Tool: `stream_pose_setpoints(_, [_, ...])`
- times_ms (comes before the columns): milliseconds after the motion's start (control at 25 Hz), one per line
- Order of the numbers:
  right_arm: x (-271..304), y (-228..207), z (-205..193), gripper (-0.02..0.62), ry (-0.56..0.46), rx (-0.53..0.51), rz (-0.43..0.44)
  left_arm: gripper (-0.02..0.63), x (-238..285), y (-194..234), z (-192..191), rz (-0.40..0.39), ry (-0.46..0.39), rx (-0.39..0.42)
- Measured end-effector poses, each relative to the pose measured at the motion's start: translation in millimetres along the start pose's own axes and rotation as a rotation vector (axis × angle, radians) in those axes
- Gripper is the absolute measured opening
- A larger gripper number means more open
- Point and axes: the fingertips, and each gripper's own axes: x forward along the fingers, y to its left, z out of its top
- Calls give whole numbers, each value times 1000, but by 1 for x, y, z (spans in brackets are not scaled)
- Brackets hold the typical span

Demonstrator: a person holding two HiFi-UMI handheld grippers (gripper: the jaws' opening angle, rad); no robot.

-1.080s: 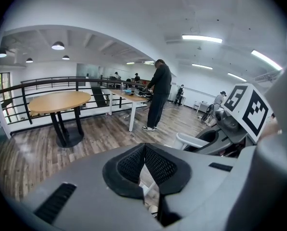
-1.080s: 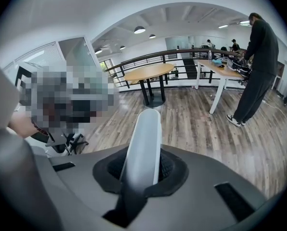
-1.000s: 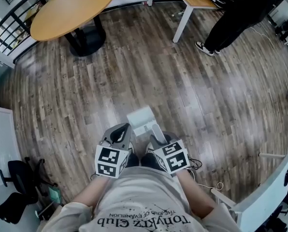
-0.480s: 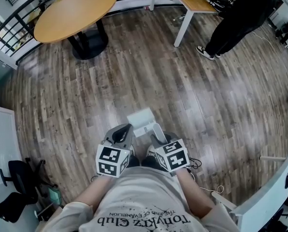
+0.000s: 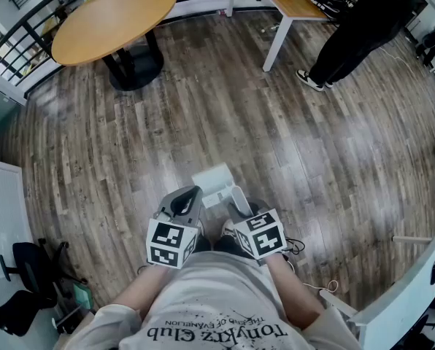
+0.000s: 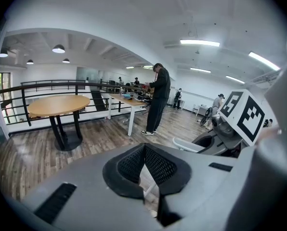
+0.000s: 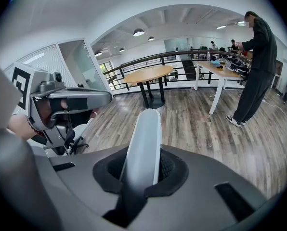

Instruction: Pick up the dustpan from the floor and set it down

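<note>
right gripper (image 7: 142, 171): clamped on the dustpan (image 7: 146, 136) handle | left gripper (image 6: 144, 163): jaws together, empty, just beside | dustpan: white pan just ahead of both grippers, over the floor (image 5: 290, 144); clear of it or not, cannot tell | step: probably carrying | next: lower pan flat to the floor, then release the handle

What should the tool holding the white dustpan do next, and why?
Probably ease the right tool down until the dustpan sits flat on the floor. Its jaws grip the white handle, the dustpan looks lifted, and the left tool holds nothing.
</note>
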Motion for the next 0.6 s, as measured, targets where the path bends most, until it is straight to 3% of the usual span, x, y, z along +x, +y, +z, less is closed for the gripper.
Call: stream_pose_setpoints(600, [6, -6, -4, 69, 8, 5, -9, 23, 1, 4, -2, 14, 8, -8])
